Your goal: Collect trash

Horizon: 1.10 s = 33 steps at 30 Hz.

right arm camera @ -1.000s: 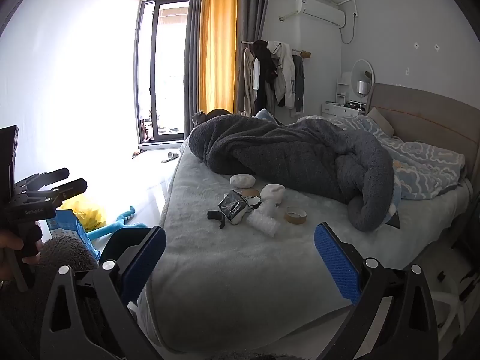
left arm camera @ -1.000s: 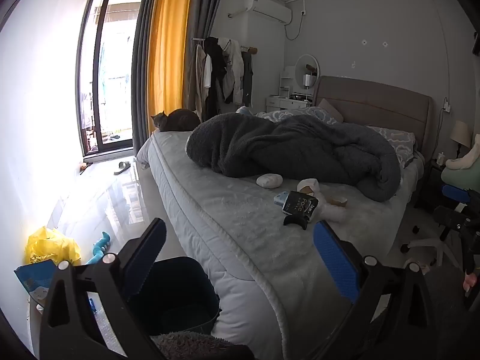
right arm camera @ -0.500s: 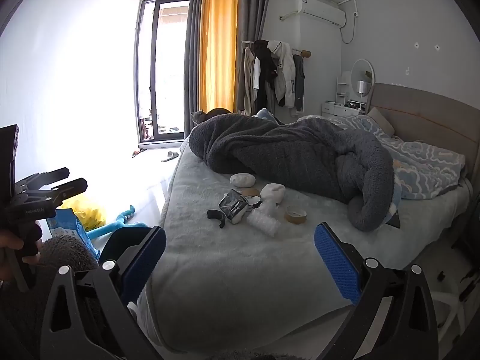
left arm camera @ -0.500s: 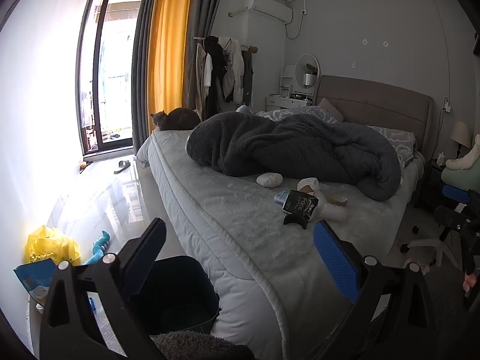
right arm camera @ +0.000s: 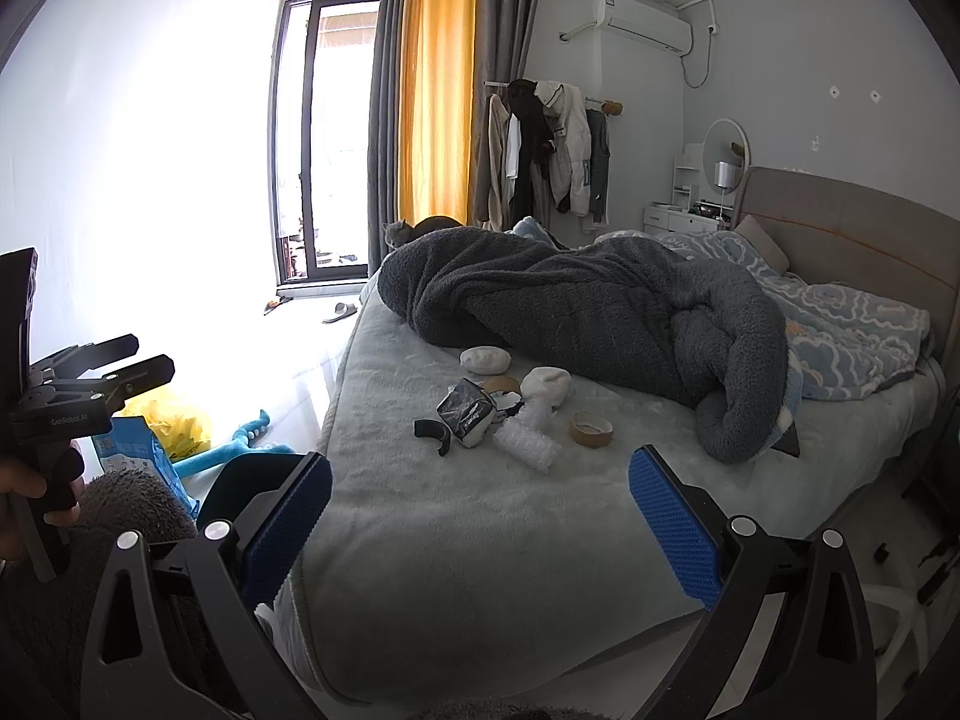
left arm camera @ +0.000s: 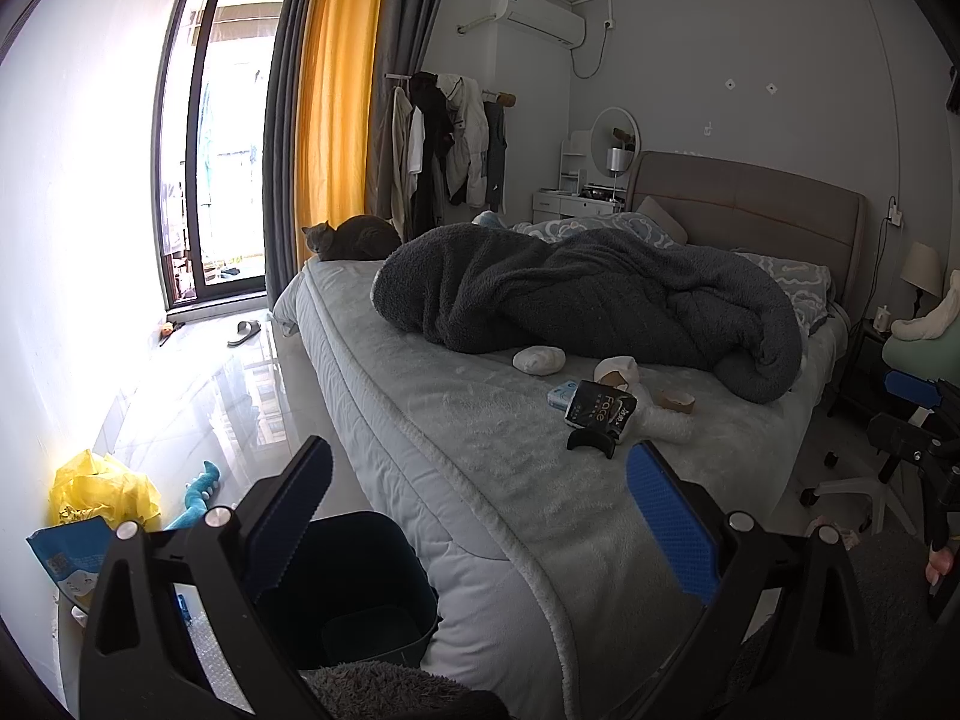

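While both grippers hang spread wide and empty, left gripper (left arm camera: pixel 477 510) over dark bin (left arm camera: pixel 354 588), right gripper (right arm camera: pixel 480 516) facing bed (right arm camera: pixel 480 540), tape roll (right arm camera: pixel 591 429), bubble wrap (right arm camera: pixel 528 441), black packet (right arm camera: pixel 467 414) clustered.

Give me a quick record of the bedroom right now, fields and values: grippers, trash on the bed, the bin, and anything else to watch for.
left gripper: open, empty
right gripper: open, empty
trash on bed: black packet, bubble wrap, tape roll, white wads, black clip
bin: dark, on the floor at the bed's corner
watch for: cat at the bed's far corner

Open bedspread (right arm camera: pixel 456 516) before litter (right arm camera: pixel 480 414) (duvet (right arm camera: pixel 600 306) behind)
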Each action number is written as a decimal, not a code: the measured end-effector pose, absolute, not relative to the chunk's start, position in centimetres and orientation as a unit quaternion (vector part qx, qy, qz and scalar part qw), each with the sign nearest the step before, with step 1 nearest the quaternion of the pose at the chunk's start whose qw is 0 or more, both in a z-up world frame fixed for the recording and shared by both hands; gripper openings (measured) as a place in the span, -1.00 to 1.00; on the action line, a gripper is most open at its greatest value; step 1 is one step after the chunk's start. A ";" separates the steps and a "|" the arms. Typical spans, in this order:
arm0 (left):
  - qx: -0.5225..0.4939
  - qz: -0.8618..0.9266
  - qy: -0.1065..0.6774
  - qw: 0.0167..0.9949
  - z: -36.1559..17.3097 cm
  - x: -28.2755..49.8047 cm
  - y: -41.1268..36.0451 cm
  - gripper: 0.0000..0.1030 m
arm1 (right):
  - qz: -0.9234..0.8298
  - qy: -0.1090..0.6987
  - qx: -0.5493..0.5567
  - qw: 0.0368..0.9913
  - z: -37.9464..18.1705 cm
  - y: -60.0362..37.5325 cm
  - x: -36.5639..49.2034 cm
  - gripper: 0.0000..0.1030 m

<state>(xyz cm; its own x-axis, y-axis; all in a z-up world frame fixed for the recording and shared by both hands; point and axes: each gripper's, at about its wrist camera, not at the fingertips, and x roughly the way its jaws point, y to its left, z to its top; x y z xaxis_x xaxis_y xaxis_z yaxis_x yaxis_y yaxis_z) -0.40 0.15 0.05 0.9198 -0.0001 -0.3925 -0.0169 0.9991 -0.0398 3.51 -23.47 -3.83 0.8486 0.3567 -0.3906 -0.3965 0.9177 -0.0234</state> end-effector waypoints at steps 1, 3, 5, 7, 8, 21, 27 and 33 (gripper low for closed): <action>-0.021 0.004 0.200 0.980 0.1 -0.5 0.2 0.94 | 0.196 0.193 -0.052 0.960 -3.8 -23.5 3.5 0.95; -0.020 0.004 0.203 0.979 0.0 0.0 0.0 0.94 | 0.196 0.193 -0.051 0.960 -3.8 -23.5 3.5 0.95; -0.020 0.004 0.203 0.979 0.0 0.0 0.0 0.94 | 0.196 0.193 -0.051 0.960 -3.8 -23.5 3.5 0.95; -0.021 0.004 0.203 0.979 0.0 0.0 0.0 0.94 | 0.196 0.193 -0.052 0.960 -3.8 -23.5 3.5 0.95; -0.021 0.004 0.203 0.979 0.0 0.0 0.0 0.94 | 0.196 0.193 -0.052 0.960 -3.8 -23.5 3.5 0.95; -0.021 0.004 0.203 0.979 0.0 0.0 0.0 0.94 | 0.196 0.193 -0.052 0.960 -3.8 -23.5 3.5 0.95; -0.021 0.004 0.203 0.979 0.0 0.0 0.0 0.94 | 0.196 0.193 -0.052 0.960 -3.8 -23.6 3.5 0.95; -0.020 0.004 0.203 0.979 0.0 0.0 0.0 0.94 | 0.196 0.193 -0.051 0.960 -3.8 -23.6 3.5 0.95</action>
<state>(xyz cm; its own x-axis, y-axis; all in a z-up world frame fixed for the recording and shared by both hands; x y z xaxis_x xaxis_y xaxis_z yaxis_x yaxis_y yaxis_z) 0.00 0.00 0.00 0.9174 0.0001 -0.3979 -0.0165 0.9991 -0.0379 3.49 -23.58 -3.80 0.8487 0.3568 -0.3905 -0.3965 0.9177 -0.0232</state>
